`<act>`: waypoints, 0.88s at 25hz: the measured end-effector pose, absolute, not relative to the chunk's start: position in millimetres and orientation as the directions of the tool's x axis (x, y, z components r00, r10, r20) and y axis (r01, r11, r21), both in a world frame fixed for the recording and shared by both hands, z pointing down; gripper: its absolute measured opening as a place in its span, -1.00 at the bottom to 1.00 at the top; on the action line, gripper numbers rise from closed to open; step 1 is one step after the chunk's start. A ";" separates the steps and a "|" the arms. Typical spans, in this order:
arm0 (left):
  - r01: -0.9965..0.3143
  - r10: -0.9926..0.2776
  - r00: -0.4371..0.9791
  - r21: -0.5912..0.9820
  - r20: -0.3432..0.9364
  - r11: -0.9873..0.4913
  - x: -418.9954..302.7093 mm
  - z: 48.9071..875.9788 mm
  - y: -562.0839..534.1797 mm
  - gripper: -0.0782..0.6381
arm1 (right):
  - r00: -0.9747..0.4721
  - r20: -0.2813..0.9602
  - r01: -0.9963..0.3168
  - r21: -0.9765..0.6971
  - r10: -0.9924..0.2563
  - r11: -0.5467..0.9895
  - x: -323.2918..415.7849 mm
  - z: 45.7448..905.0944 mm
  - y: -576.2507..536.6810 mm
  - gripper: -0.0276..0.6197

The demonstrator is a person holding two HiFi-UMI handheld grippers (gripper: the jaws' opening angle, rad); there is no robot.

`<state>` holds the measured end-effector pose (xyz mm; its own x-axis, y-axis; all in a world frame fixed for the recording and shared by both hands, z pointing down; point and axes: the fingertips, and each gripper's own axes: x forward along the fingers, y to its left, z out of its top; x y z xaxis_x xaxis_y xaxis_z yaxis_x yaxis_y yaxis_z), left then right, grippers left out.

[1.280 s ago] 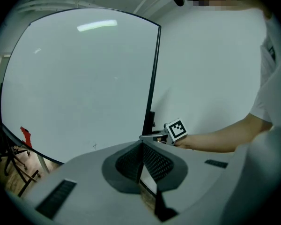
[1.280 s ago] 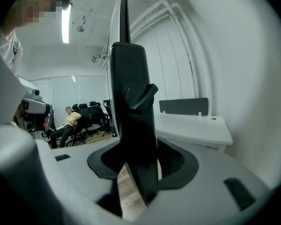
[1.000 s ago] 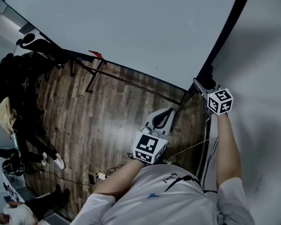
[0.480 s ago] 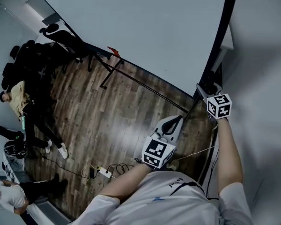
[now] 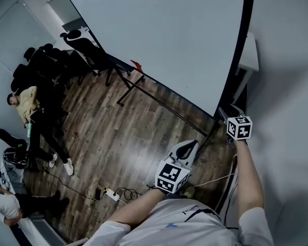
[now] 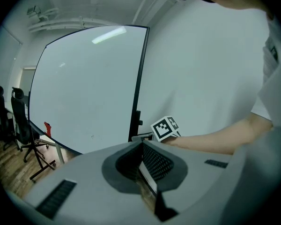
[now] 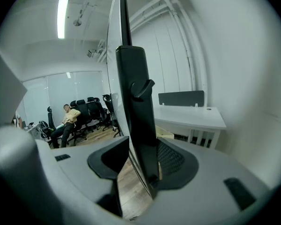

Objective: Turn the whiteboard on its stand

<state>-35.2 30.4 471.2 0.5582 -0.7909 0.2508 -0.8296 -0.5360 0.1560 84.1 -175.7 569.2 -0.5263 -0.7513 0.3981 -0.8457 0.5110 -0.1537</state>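
The whiteboard (image 5: 159, 40) is a large white panel in a black frame on a floor stand. My right gripper (image 5: 227, 116) holds its right-hand edge low down. In the right gripper view the black frame (image 7: 136, 102) runs upright between the jaws of my right gripper (image 7: 140, 161), which are shut on it. My left gripper (image 5: 184, 148) hangs over the wooden floor to the left of that edge, apart from the board. In its own view, the left gripper (image 6: 141, 146) has its jaws together with nothing in them, and the whiteboard (image 6: 84, 88) stands ahead.
A black stand bar (image 5: 159, 104) crosses the floor under the board, with a red object (image 5: 137, 65) by the board's lower edge. Office chairs (image 5: 46, 65) and a seated person (image 5: 25, 109) are on the left. A power strip with cables (image 5: 110, 192) lies close by. A white desk (image 5: 249, 55) stands behind the board.
In the head view the board's gripped edge has gone from slanted to nearly upright, and more of the room on the left shows. The right gripper stays shut on the frame.
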 end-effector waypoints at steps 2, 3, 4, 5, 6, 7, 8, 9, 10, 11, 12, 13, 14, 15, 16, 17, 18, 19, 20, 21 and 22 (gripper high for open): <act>-0.825 -0.789 0.565 0.160 0.241 -0.542 -32.6 469.3 32.0 -0.75 | -0.519 0.403 -0.852 -0.164 -0.754 0.498 89.8 570.3 -162.8 -0.33; -0.823 -0.788 0.568 0.163 0.237 -0.544 -31.6 468.8 32.4 -0.75 | -0.516 0.399 -0.854 -0.171 -0.758 0.492 91.7 568.7 -155.1 -0.37; -0.821 -0.787 0.571 0.167 0.234 -0.546 -30.8 468.0 32.9 -0.75 | -0.517 0.393 -0.854 -0.179 -0.761 0.488 92.5 565.6 -146.2 -0.42; -0.819 -0.786 0.573 0.173 0.231 -0.547 -30.2 467.2 33.4 -0.75 | -0.521 0.385 -0.852 -0.187 -0.762 0.489 92.2 561.0 -136.3 -0.47; -0.817 -0.785 0.576 0.179 0.230 -0.548 -29.5 466.2 33.9 -0.75 | -0.529 0.376 -0.848 -0.193 -0.761 0.494 90.7 555.3 -126.0 -0.51; -0.816 -0.784 0.578 0.183 0.228 -0.548 -28.6 465.1 34.2 -0.75 | -0.539 0.366 -0.841 -0.198 -0.758 0.503 88.1 548.4 -115.9 -0.58; -0.815 -0.783 0.580 0.186 0.226 -0.549 -27.7 464.0 34.4 -0.75 | -0.552 0.354 -0.833 -0.200 -0.755 0.515 84.6 540.6 -106.4 -0.66; -0.813 -0.782 0.581 0.189 0.224 -0.550 -26.8 463.1 34.7 -0.75 | -0.565 0.339 -0.825 -0.203 -0.752 0.528 80.6 531.9 -97.4 -0.71; -0.812 -0.781 0.584 0.193 0.222 -0.552 -25.7 462.4 35.6 -0.75 | -0.577 0.323 -0.816 -0.205 -0.750 0.540 76.3 522.5 -88.5 -0.74; -0.809 -0.779 0.587 0.199 0.222 -0.553 -24.4 461.7 36.9 -0.75 | -0.589 0.306 -0.808 -0.209 -0.748 0.550 71.7 512.8 -79.2 -0.76; -0.806 -0.776 0.591 0.206 0.222 -0.555 -22.9 460.7 38.6 -0.75 | -0.599 0.290 -0.801 -0.211 -0.746 0.561 66.8 502.9 -69.5 -0.78; -0.803 -0.773 0.595 0.213 0.221 -0.557 -21.5 458.9 40.3 -0.75 | -0.609 0.275 -0.794 -0.210 -0.744 0.571 61.4 493.2 -59.7 -0.79; -0.799 -0.770 0.599 0.220 0.218 -0.559 -20.3 456.4 42.1 -0.75 | -0.617 0.261 -0.787 -0.207 -0.742 0.581 55.8 484.1 -49.9 -0.80; -0.796 -0.768 0.603 0.226 0.214 -0.562 -19.4 453.7 44.1 -0.75 | -0.624 0.249 -0.782 -0.205 -0.741 0.589 50.5 475.9 -40.1 -0.81; -0.792 -0.767 0.607 0.233 0.209 -0.564 -18.9 451.0 46.4 -0.75 | -0.630 0.237 -0.777 -0.208 -0.740 0.594 45.5 468.8 -30.5 -0.82; -0.789 -0.765 0.610 0.239 0.205 -0.566 -18.7 448.6 48.8 -0.75 | -0.636 0.225 -0.772 -0.215 -0.739 0.598 40.7 462.5 -21.2 -0.83; -0.787 -0.764 0.612 0.244 0.202 -0.566 -19.1 446.2 50.9 -0.75 | -0.641 0.214 -0.767 -0.223 -0.737 0.602 36.2 456.7 -12.8 -0.84; -0.787 -0.765 0.612 0.247 0.199 -0.566 -20.0 443.9 52.4 -0.75 | -0.645 0.204 -0.763 -0.226 -0.736 0.606 32.1 451.2 -5.8 -0.84; -0.788 -0.767 0.611 0.247 0.196 -0.565 -21.1 441.5 53.0 -0.75 | -0.648 0.195 -0.760 -0.223 -0.736 0.610 28.5 445.7 -0.3 -0.85; -0.789 -0.770 0.609 0.244 0.192 -0.563 -22.6 439.2 53.0 -0.75 | -0.649 0.186 -0.759 -0.217 -0.738 0.613 25.6 440.6 3.6 -0.86; -0.792 -0.773 0.606 0.240 0.188 -0.562 -24.4 437.0 52.6 -0.75 | -0.649 0.178 -0.759 -0.211 -0.740 0.615 23.2 436.3 6.5 -0.87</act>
<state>-24.4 52.6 437.0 0.6057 -0.7733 0.1875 -0.7916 -0.5619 0.2400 23.2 6.5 436.3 -0.6489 -0.7398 0.1778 -0.7595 0.6154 -0.2110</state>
